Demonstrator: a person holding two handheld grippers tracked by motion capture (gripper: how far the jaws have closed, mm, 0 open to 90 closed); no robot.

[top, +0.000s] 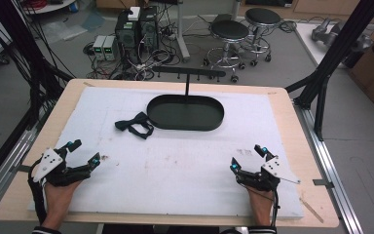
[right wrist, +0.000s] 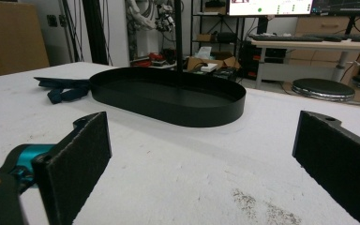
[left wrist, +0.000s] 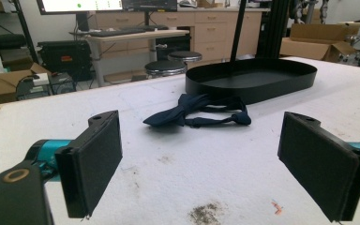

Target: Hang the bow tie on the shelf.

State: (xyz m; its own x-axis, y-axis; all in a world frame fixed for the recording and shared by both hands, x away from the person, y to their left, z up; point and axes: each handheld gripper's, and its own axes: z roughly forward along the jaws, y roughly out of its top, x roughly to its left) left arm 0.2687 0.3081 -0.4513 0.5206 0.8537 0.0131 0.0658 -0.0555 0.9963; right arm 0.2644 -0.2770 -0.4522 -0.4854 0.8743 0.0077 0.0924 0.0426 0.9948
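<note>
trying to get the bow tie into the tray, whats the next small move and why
Probably ease the left gripper forward toward the bow tie. Its jaws stand open and empty, the tie lies straight ahead of it on the white mat, beside the black tray, and nearer to it than to the right gripper.

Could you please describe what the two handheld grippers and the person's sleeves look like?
Each gripper, left and right, is a black frame with teal joints, a pale grey three-cornered plate on top and a black cable trailing back. The fingers are flat black rectangular pads with a felt-like face. The cuffs are striped black and white.
</note>
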